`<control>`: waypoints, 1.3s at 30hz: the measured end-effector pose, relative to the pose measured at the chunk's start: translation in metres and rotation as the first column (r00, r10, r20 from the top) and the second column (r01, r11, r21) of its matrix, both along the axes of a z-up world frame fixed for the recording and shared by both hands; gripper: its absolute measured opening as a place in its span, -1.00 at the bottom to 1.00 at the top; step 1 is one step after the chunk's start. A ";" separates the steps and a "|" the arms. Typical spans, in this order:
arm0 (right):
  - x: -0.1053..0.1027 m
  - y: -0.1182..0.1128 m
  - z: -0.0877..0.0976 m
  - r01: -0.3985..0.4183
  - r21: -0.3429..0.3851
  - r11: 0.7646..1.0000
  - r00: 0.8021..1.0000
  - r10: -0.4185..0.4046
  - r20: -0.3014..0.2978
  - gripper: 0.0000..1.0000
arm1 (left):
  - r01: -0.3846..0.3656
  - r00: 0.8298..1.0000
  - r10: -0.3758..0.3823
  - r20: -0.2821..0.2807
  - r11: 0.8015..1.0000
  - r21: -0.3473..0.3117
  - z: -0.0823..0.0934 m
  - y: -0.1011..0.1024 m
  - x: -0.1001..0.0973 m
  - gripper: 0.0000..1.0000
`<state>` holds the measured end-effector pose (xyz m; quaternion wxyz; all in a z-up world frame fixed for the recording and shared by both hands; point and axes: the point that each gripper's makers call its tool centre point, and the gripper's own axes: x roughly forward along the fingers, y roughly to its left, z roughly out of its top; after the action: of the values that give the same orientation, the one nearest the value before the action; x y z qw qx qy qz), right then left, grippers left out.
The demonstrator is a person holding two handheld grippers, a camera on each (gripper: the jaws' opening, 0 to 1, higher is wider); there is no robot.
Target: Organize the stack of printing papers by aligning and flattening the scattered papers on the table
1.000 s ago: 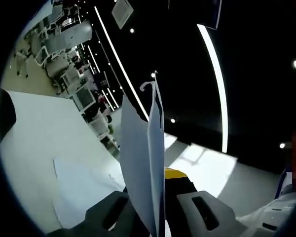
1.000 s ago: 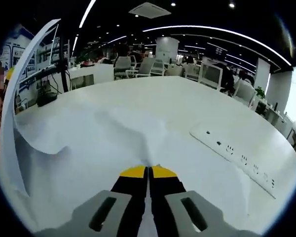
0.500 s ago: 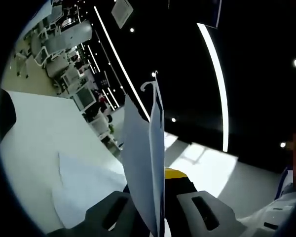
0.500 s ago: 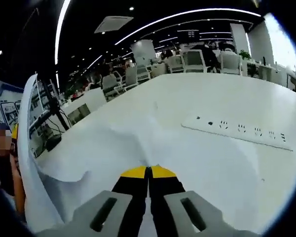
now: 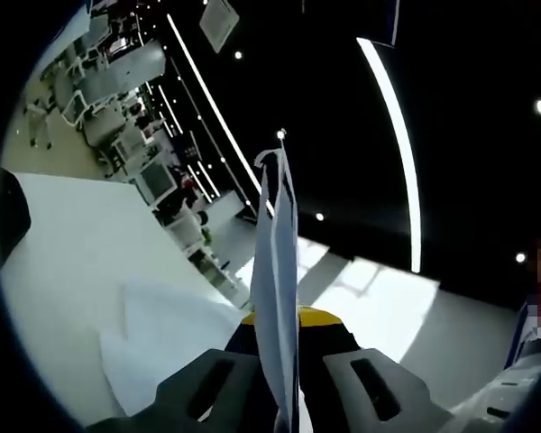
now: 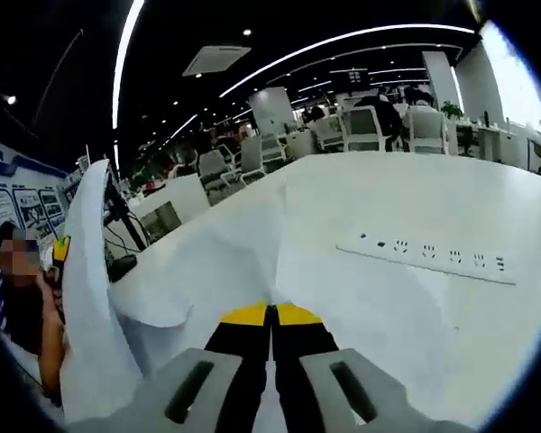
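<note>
Paper stack [image 5: 278, 271] stands clamped edge-on in left gripper [image 5: 284, 317] fingers, frame centre; right gripper [image 6: 271, 311] fingers pinch paper stack [image 6: 207, 271] on counter [image 6: 415, 189].

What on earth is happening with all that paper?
A person is holding a two-jaw gripper in each hand and handling sheets of white printing paper over a large white table. The left gripper is clamped on the edge of the paper, which stands up between its jaws. The right gripper is shut on another part of the paper, which curls up on the left of its view. The sheets are still rumpled, not yet flat or aligned. A power strip lies on the table.
</note>
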<state>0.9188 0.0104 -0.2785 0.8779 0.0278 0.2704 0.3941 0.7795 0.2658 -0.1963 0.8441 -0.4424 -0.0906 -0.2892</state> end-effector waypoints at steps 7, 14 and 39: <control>-0.007 -0.007 0.024 -0.058 0.002 0.998 0.998 0.058 0.034 -1.00 | 0.011 1.000 -0.010 -0.005 0.999 0.053 -0.003 -0.011 0.002 -0.88; -0.003 -0.018 0.041 -0.028 0.128 0.991 0.999 0.023 0.043 -1.00 | -0.013 1.000 0.012 0.011 0.997 0.074 -0.002 -0.012 0.000 -0.88; -0.011 -0.066 0.088 0.024 0.268 0.963 0.986 -0.066 0.150 -1.00 | -0.067 0.998 0.067 0.007 0.988 0.138 -0.011 -0.009 0.009 -0.88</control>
<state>0.9075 -0.0554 -0.1902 0.8937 0.1198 0.1443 0.4075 0.7887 0.2570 -0.2069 0.8818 -0.3791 -0.0863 -0.2670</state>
